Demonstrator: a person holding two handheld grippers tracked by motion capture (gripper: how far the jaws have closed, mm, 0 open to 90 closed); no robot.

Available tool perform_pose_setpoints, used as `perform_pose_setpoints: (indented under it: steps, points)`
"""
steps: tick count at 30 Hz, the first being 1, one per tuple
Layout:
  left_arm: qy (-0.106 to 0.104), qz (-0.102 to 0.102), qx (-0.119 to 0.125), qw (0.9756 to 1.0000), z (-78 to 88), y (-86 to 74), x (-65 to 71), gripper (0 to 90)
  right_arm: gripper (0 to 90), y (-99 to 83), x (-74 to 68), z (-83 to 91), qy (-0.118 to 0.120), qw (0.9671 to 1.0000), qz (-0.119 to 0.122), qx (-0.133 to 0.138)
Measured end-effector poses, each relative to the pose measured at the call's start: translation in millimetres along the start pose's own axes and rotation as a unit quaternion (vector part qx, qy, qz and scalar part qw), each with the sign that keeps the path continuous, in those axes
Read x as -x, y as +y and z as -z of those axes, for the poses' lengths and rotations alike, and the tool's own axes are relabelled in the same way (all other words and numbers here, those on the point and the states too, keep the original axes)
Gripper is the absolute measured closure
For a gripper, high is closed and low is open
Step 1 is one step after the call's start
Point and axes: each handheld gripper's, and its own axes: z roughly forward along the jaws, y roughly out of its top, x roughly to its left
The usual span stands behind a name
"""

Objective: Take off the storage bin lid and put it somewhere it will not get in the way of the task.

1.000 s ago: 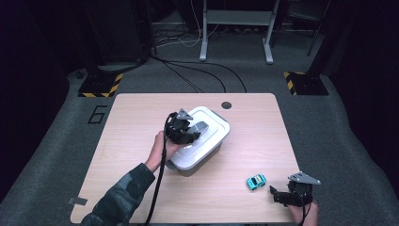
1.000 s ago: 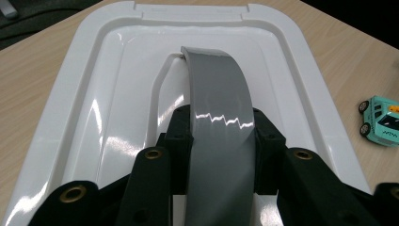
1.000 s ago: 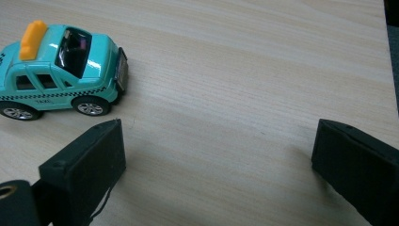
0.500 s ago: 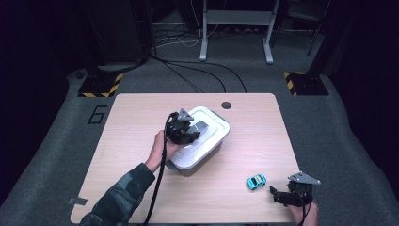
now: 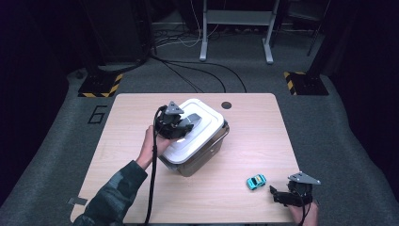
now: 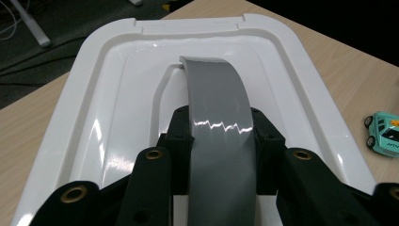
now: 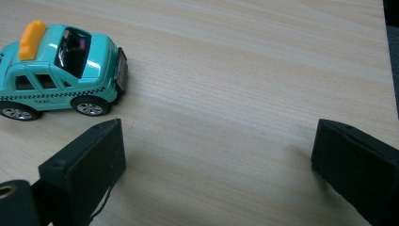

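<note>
Handle [image 6: 221,141] clamped in jaws; high view shows box [image 5: 207,150] tilted.

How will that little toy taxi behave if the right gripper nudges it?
The toy taxi stands on four wheels on the smooth table, so it would probably roll away rather than slide. It looks small and light, so even a gentle push from the open right gripper may send it off.

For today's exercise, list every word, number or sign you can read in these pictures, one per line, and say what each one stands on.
"6": a large dark numeral on the grey floor, left of the table.
"TAXI": small print along the checkered stripe on the side of the turquoise toy car, just legible in the right gripper view.
White lid and grey handle of the box: no lettering visible.
</note>
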Motion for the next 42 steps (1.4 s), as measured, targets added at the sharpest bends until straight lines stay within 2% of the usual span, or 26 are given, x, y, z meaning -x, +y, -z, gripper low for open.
perform_pose_setpoints:
  steps: [12, 20, 27, 32, 42]
  points:
    - [0.026, 0.004, 0.012, 0.9996, 26.2, 2.9, -17.5, 66.6, 2.8, 0.0, -0.3, 0.1, 0.0, 1.0, -0.002, 0.0]
    - [0.042, 0.012, 0.018, 0.9989, 40.2, -0.8, -31.5, 66.7, 2.8, -0.1, -0.4, 0.1, -0.001, 1.0, -0.001, -0.001]
    - [0.056, 0.028, 0.025, 0.9977, 53.6, -8.4, -46.2, 66.7, 2.9, -0.1, -0.4, 0.1, -0.001, 1.0, -0.001, 0.0]
    - [0.072, 0.041, 0.028, 0.9962, 63.2, -17.0, -61.4, 66.7, 2.9, -0.1, -0.4, 0.1, -0.001, 1.0, -0.001, 0.0]
    - [0.111, 0.076, 0.031, 0.9904, 84.3, -40.2, -94.2, 66.7, 2.9, 0.0, -0.5, 0.1, -0.001, 1.0, -0.002, 0.0]
